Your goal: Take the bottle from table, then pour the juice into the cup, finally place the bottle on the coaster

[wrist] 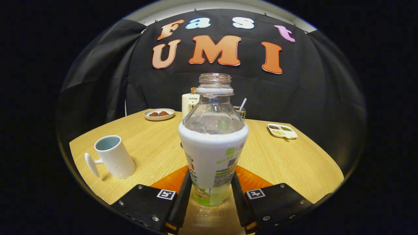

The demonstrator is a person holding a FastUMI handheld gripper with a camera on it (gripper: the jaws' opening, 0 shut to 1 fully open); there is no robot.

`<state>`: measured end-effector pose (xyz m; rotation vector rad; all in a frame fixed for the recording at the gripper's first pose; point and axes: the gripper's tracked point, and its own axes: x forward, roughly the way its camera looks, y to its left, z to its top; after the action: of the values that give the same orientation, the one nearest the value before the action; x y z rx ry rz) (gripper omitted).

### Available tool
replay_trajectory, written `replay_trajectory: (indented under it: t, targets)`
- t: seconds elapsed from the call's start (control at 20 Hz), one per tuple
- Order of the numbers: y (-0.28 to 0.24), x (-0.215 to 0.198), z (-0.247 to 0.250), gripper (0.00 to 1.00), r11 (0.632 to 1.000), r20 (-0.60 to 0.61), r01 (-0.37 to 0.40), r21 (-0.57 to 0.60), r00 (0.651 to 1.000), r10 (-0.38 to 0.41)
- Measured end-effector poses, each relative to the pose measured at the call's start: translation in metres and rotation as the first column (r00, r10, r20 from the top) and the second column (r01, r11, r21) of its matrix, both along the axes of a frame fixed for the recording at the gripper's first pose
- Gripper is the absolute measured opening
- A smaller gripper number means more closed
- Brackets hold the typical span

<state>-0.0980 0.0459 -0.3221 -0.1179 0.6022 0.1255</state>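
Note:
An uncapped clear bottle point(214, 143) with a white and green label stands upright between my fingers, holding pale liquid. My gripper point(210, 195) is shut on the bottle's lower part, with a finger pressed against each side. An orange coaster point(253, 179) lies flat on the wooden table point(287, 163), showing on both sides of the bottle just beyond the fingers. I cannot tell whether the bottle's base rests on the table or hangs just above it. A white cup point(114, 156) stands ahead to the left, its handle pointing left and its inside pale blue.
Near the table's far edge are a small plate of brown snacks point(159, 114), a white container point(189, 101) behind the bottle, and a wire holder with a straw point(241, 109). A divided dish of seeds point(282, 130) lies far right. The booth's black cloth hangs behind.

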Motion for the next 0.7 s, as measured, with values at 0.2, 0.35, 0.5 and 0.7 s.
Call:
replay_trajectory:
  t: [0.2, 0.35, 0.5, 0.7]
  targets:
    - [0.009, 0.002, 0.010, 0.62, 0.996, 0.037, -0.045, -0.083, 0.998, 0.048]
    - [0.017, 0.007, 0.020, 0.62, 0.982, 0.084, -0.076, -0.175, 0.992, 0.092]
    - [0.020, 0.016, 0.031, 0.61, 0.937, 0.138, -0.114, -0.330, 0.976, 0.167]
    - [0.020, 0.026, 0.048, 0.61, 0.829, 0.198, -0.116, -0.547, 0.944, 0.263]
